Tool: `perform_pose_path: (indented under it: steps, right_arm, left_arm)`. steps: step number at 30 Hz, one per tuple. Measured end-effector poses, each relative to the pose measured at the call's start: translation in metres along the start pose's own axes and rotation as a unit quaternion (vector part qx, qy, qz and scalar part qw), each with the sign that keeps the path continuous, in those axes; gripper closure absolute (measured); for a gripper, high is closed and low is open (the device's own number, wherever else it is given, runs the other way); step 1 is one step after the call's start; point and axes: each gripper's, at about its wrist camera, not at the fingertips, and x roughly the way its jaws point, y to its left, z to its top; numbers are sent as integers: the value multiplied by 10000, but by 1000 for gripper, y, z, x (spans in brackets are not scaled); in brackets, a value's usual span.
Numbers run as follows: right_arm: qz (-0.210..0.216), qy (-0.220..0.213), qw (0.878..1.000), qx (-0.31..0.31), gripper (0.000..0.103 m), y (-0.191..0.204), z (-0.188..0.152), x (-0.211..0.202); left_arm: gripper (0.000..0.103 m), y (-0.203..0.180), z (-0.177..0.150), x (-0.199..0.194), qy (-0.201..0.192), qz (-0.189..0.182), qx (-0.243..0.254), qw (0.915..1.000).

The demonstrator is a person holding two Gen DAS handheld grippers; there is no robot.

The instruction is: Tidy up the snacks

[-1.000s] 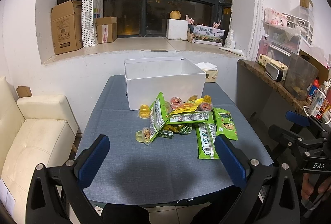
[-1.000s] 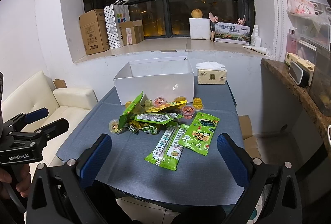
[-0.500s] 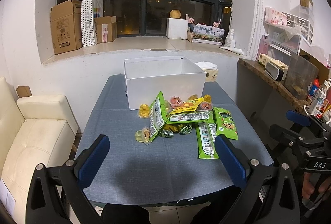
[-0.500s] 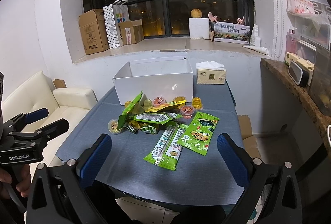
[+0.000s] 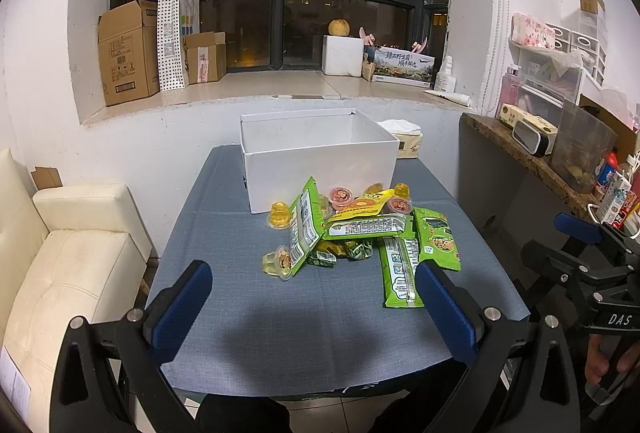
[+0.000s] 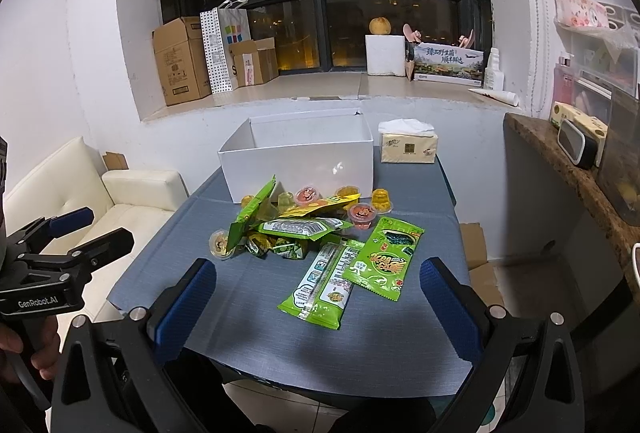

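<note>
A pile of snacks lies on the blue-grey table [image 5: 248,329]: green packets [image 5: 400,273] [image 6: 380,261], a yellow packet [image 5: 366,205] and several small jelly cups [image 5: 279,215] [image 6: 362,213]. An open white box [image 5: 320,161] [image 6: 300,165] stands just behind the pile. My left gripper [image 5: 316,313] is open and empty, held above the table's near edge. My right gripper [image 6: 318,313] is open and empty too, near the front edge, to the right of the left one.
A tissue box [image 6: 408,147] sits right of the white box. A cream sofa [image 5: 68,273] stands left of the table. A stone counter [image 5: 528,157] with containers runs along the right. Cardboard boxes [image 5: 128,53] stand on the window sill.
</note>
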Motion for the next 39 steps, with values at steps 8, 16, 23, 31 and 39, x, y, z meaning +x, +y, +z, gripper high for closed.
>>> perform_pose_path:
  steps: [8, 16, 23, 31, 39]
  right_arm:
    - [6, 1, 10000, 1, 0, -1, 0, 1]
    - [-6, 9, 10000, 2, 0, -1, 0, 1]
    - [-3, 10, 10000, -1, 0, 0, -1, 0]
    - [-68, 100, 9999, 61, 0, -4, -3, 6]
    - [-181, 689, 9961, 515, 0, -36, -10, 65]
  left_arm:
    - [0, 0, 0, 0, -6, 31, 1, 10000]
    - [0, 0, 1, -1, 13, 27, 4, 10000]
    - [0, 0, 0, -1, 13, 33, -11, 10000]
    - [0, 1, 0, 1, 39, 5, -29, 10000]
    - [0, 2, -2, 9, 100, -36, -52, 9999]
